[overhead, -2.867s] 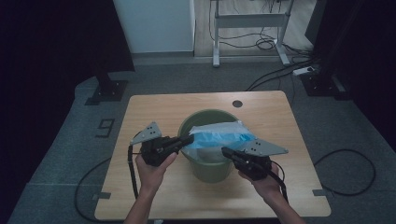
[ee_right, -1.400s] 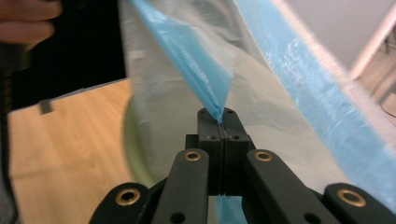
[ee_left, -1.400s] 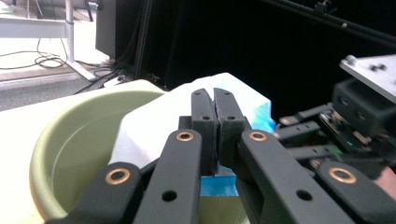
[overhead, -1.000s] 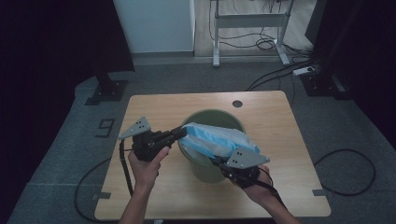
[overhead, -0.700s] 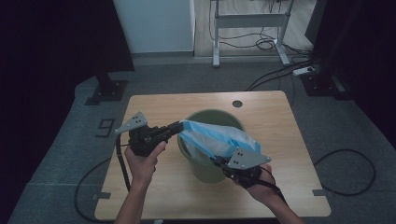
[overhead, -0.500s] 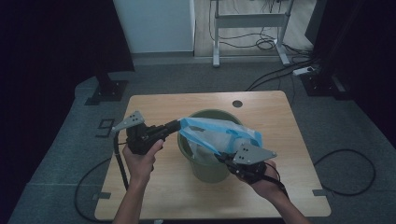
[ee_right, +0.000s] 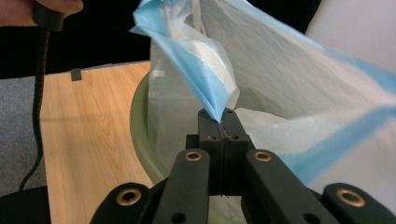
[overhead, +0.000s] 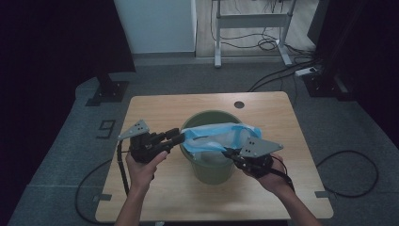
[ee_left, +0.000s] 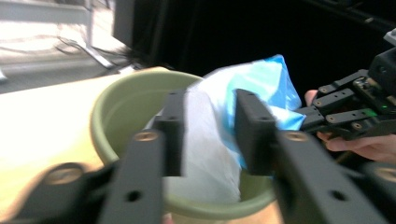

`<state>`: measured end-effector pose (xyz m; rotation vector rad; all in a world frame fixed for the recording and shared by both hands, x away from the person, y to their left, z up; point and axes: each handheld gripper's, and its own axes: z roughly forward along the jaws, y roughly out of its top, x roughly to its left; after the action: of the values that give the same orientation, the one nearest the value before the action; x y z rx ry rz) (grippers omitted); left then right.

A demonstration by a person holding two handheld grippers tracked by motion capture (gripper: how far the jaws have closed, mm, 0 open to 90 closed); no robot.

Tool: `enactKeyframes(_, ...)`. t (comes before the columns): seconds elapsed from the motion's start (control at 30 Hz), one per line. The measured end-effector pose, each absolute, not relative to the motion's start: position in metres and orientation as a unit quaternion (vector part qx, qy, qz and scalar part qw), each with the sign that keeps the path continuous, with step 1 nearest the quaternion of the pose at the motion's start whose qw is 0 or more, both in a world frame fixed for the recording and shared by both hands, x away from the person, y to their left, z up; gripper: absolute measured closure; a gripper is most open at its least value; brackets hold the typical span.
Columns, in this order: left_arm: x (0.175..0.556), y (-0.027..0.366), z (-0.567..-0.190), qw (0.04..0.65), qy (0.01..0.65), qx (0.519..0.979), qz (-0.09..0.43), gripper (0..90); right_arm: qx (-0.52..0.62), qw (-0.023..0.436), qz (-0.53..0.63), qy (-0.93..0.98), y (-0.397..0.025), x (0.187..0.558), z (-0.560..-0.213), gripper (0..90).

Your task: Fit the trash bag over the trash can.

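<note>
My left gripper's (ee_left: 208,135) own view is smeared with blur, so I cannot tell whether its parted jaws touch the blue-and-white plastic bag (ee_left: 233,116) between them. The bag covers much of the round green plastic bucket's (overhead: 207,167) inside. My right gripper's (ee_right: 219,126) view cuts the bag off at the right edge.

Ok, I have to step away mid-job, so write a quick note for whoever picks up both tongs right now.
Right tongs: shut on a pinch of the blue-and-white plastic bag, at the bucket's near right.
Left tongs: jaws apart with bag film between them, not clamped, at the bucket's left rim.
Green bucket: upright, mid-table; the bag hangs over its mouth and partly inside.
Done: bag brought to the bucket, one side gripped.
Left, probably: grip the other side, spread the opening and seat it over the rim.
</note>
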<state>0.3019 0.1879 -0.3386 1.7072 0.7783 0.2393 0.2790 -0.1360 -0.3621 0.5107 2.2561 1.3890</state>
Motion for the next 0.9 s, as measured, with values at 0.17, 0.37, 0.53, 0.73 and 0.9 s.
enactKeyframes(0.17,0.299,0.174,-0.326,0.554,0.296,0.767,0.13,34.6,0.184,0.209,0.505,0.817,-0.132,0.286,-0.363,88.9)
enactKeyframes(0.37,0.311,0.152,-0.31,0.524,0.272,0.795,0.139,26.9,0.18,0.201,0.504,0.821,-0.129,0.29,-0.363,89.0)
enactKeyframes(0.53,0.327,0.137,-0.304,0.513,0.252,0.812,0.122,23.7,0.178,0.199,0.505,0.821,-0.129,0.29,-0.363,88.9)
enactKeyframes(0.73,0.346,0.116,-0.306,0.477,0.239,0.839,0.106,23.4,0.178,0.195,0.505,0.822,-0.128,0.291,-0.363,89.0)
enactKeyframes(0.9,0.353,0.104,-0.31,0.455,0.223,0.855,0.114,50.0,0.178,0.196,0.506,0.821,-0.128,0.29,-0.362,88.9)
